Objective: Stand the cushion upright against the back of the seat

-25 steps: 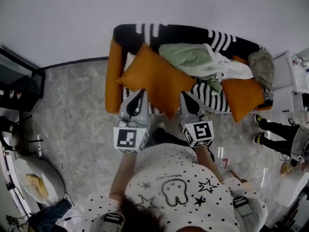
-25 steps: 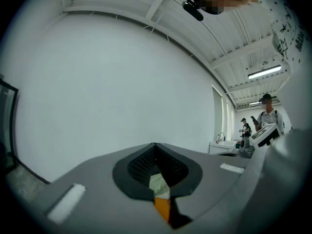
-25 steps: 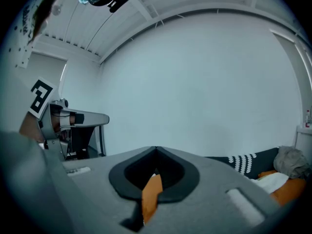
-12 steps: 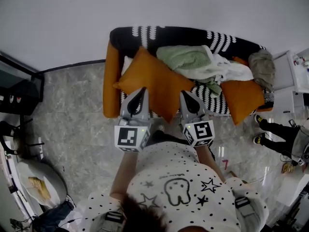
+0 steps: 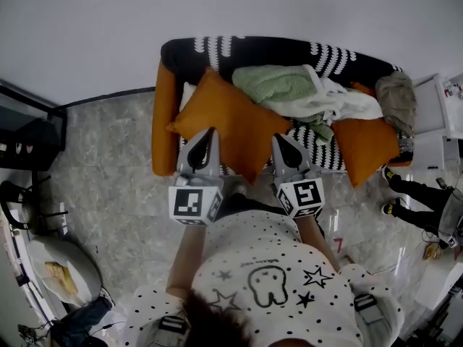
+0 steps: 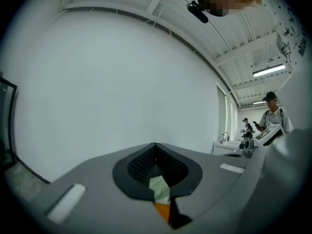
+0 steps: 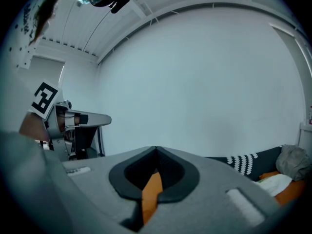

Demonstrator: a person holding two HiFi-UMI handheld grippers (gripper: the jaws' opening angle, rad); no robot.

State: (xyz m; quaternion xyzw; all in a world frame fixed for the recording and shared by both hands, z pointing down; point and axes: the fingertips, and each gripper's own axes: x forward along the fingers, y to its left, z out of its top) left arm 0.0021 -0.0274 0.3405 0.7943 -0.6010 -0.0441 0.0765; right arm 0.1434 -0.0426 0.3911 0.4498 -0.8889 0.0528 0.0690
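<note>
A large orange cushion [image 5: 230, 121] hangs tilted over the left end of a sofa [image 5: 168, 121] that has orange arms and a black-and-white striped cover. My left gripper [image 5: 209, 134] is shut on the cushion's lower left edge. My right gripper [image 5: 279, 140] is shut on its lower right edge. In the left gripper view the left gripper [image 6: 158, 189] has orange fabric [image 6: 163, 211] pinched in its jaws. In the right gripper view the right gripper [image 7: 153, 184] clamps an orange strip of fabric [image 7: 151, 195]. The sofa's back [image 5: 268, 49] stands against the white wall.
On the seat lie a green blanket [image 5: 273, 85], white cloth [image 5: 347, 105], a second orange cushion [image 5: 369, 144] and a grey bundle [image 5: 396, 98]. A person's legs [image 5: 412, 197] stand at the right by white furniture [image 5: 445, 121]. A dark cabinet [image 5: 29, 132] is at the left.
Both grippers have shifted a little with the cushion over the sofa's left end. Both grips stay as they were.
</note>
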